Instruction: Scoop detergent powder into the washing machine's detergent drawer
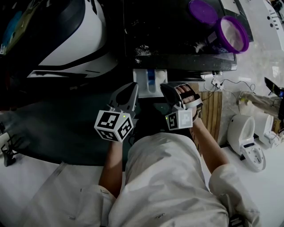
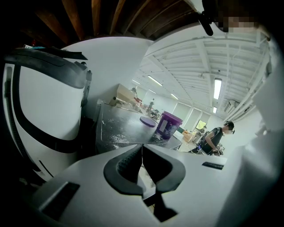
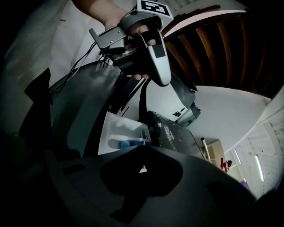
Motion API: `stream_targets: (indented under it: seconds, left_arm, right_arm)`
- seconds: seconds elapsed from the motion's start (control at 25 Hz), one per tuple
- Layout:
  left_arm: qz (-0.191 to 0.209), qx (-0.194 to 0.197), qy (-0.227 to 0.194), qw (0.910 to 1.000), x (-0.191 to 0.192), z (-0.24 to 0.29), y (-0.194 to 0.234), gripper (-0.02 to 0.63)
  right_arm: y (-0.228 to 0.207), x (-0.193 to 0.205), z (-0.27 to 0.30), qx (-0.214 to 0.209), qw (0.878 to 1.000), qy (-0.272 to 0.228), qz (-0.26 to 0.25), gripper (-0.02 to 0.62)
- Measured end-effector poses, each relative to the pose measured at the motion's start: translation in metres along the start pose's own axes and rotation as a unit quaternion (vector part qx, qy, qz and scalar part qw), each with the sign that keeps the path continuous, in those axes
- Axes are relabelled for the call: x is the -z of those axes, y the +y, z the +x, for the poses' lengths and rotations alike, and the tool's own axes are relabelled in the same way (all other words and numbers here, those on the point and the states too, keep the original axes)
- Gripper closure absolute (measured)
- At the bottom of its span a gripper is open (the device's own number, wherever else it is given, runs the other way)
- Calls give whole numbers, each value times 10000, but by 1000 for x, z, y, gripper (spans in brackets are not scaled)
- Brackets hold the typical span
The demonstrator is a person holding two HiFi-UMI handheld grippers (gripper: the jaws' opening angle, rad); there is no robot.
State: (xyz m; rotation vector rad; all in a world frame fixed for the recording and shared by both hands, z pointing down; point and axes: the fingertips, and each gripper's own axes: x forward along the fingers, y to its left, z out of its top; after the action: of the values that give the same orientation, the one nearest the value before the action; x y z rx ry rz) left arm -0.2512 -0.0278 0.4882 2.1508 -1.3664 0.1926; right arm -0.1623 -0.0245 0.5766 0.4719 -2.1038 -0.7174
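Note:
The white detergent drawer (image 1: 148, 82) stands pulled out of the dark washing machine (image 1: 177, 40); the right gripper view shows it with a blue insert (image 3: 120, 135). On the machine's top sit an open purple detergent tub (image 1: 233, 34) and its purple lid (image 1: 203, 11), also visible as the tub (image 2: 168, 125) and lid (image 2: 147, 121) in the left gripper view. My left gripper (image 1: 132, 88) hovers at the drawer's left front corner, shut with nothing in it. At the drawer's right front corner my right gripper (image 1: 167, 89) is shut and empty too. The left gripper (image 3: 153, 53) also appears in the right gripper view.
Spilled white powder (image 1: 143, 49) lies on the machine's top. A large white and black appliance (image 1: 66, 35) stands to the left. White devices (image 1: 246, 137) and cables (image 1: 222, 83) lie on the floor at right. A person (image 2: 217, 138) stands far off in the room.

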Motion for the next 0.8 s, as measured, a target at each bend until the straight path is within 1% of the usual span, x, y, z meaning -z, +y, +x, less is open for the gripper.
stream_targets:
  seconds: [0.2, 0.44, 0.64, 0.8]
  left_arm:
    - [-1, -2, -13, 10000, -1, 1, 0, 586]
    - [7, 3, -63, 10000, -5, 3, 0, 586]
    - [51, 3, -91, 9999, -10, 6, -3, 586]
    - [63, -30, -144, 9999, -14, 9, -7, 586]
  right_arm:
    - [-4, -4, -1, 13, 9999, -87, 71, 588]
    - [-7, -5, -4, 8, 9983, -262, 517, 588]
    - [-19, -5, -12, -30, 9916, -427, 1223, 588]
    - [-32, -3, -20, -36, 9806, -584, 1869, 588]
